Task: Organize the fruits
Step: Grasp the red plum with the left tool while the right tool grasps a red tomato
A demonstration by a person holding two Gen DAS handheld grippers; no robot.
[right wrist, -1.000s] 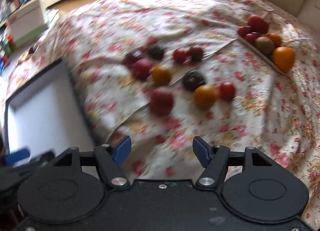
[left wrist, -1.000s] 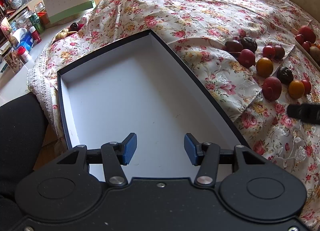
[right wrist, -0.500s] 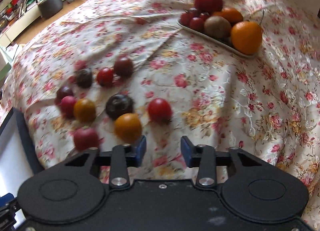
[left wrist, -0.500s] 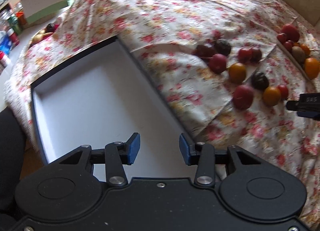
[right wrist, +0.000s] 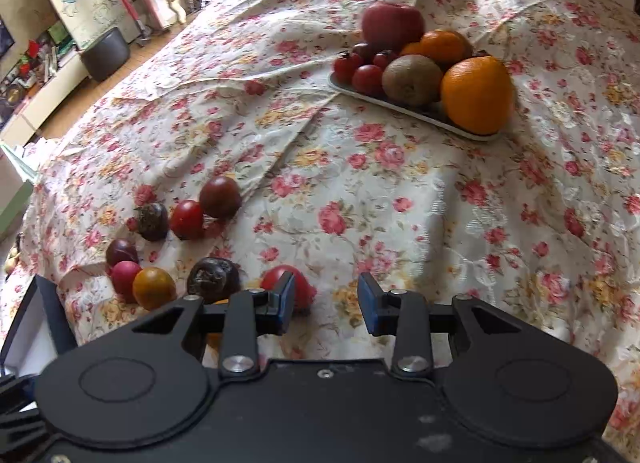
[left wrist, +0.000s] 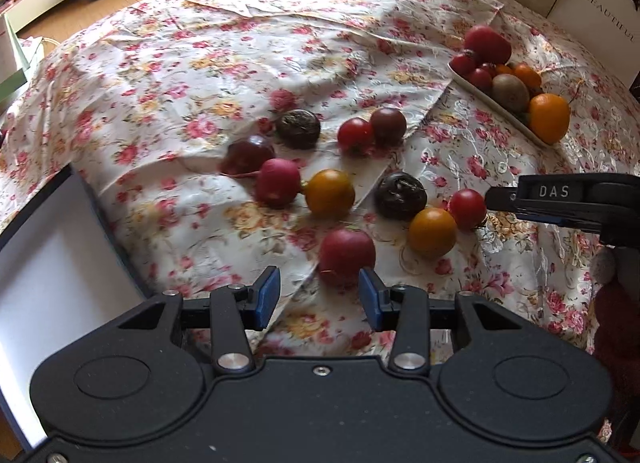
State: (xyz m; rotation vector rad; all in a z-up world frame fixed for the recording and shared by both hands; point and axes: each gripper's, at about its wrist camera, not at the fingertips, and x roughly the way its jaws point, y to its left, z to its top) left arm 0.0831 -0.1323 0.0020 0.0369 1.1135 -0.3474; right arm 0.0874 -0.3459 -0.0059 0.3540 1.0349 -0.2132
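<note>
My left gripper (left wrist: pixel 319 297) is spread wide and holds nothing; a red fruit (left wrist: pixel 346 255) lies on the floral tablecloth (left wrist: pixel 168 63) just ahead of its blue right pad, not touching either pad as far as I can tell. My right gripper (right wrist: pixel 326 307) is likewise spread wide and empty, with a red tomato (right wrist: pixel 306 289) partly hidden behind its left pad; contact cannot be confirmed. In the left wrist view, the loose fruits sit in a cluster toward the middle of the tablecloth: two orange tomatoes (left wrist: pixel 329 193) (left wrist: pixel 432 231), two dark wrinkled fruits (left wrist: pixel 298 129) (left wrist: pixel 401 196), a pink-red fruit (left wrist: pixel 278 182), a dark purple fruit (left wrist: pixel 248 153), and a red and a brown tomato touching each other (left wrist: pixel 355 135) (left wrist: pixel 388 126). A white tray (right wrist: pixel 404 106) near the far right edge carries an orange (right wrist: pixel 476 95), a kiwi (right wrist: pixel 412 79), small tomatoes (right wrist: pixel 367 79) and an apple (right wrist: pixel 392 25). A white-lined box (left wrist: pixel 48 271) with dark rim lies at the near left edge.
</note>
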